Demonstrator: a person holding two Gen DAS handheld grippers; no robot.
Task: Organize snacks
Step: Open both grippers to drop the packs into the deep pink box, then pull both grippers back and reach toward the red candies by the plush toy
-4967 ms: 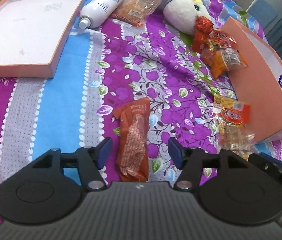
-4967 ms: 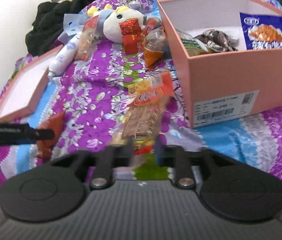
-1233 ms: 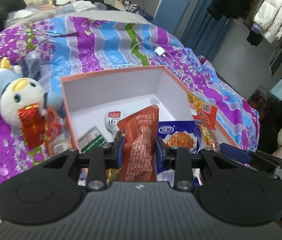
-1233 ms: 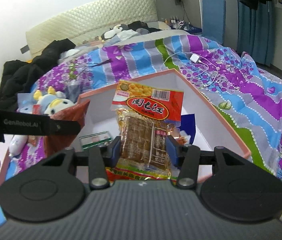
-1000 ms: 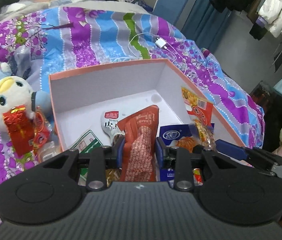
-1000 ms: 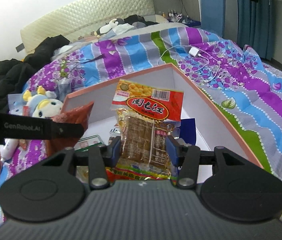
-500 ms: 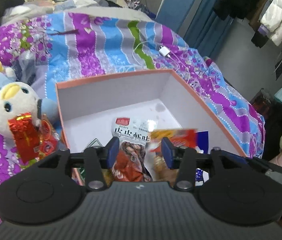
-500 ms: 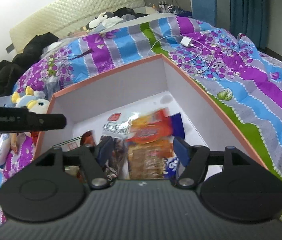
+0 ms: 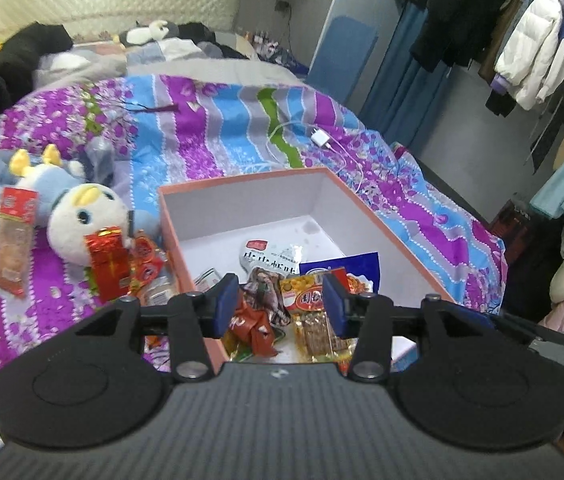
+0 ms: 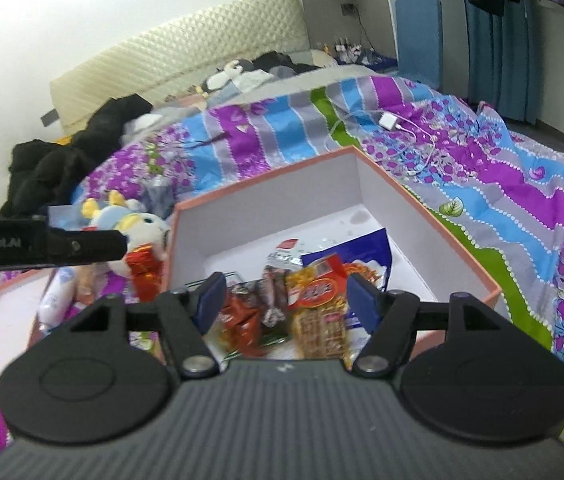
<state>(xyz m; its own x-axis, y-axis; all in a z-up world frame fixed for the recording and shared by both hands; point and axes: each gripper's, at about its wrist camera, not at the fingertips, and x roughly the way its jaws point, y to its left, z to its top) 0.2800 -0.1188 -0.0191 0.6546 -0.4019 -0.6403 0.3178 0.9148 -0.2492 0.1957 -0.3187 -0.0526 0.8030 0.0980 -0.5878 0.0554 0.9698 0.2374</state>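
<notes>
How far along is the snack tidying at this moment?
Done: several packets, including the orange-red packet and the red-labelled clear packet, lie in the pink box. In hand: nothing; left gripper and right gripper are both open above it. Left: the packets beside the plush toy, and one further left.

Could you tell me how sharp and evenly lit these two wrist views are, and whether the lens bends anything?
Left wrist view: mostly sharp, the pink box crisp, soft even light, the bedspread bowed by the fisheye. Right wrist view: softer, the red-labelled snack packet smeared by motion, the wall at upper left blown out white, the headboard curved.
</notes>
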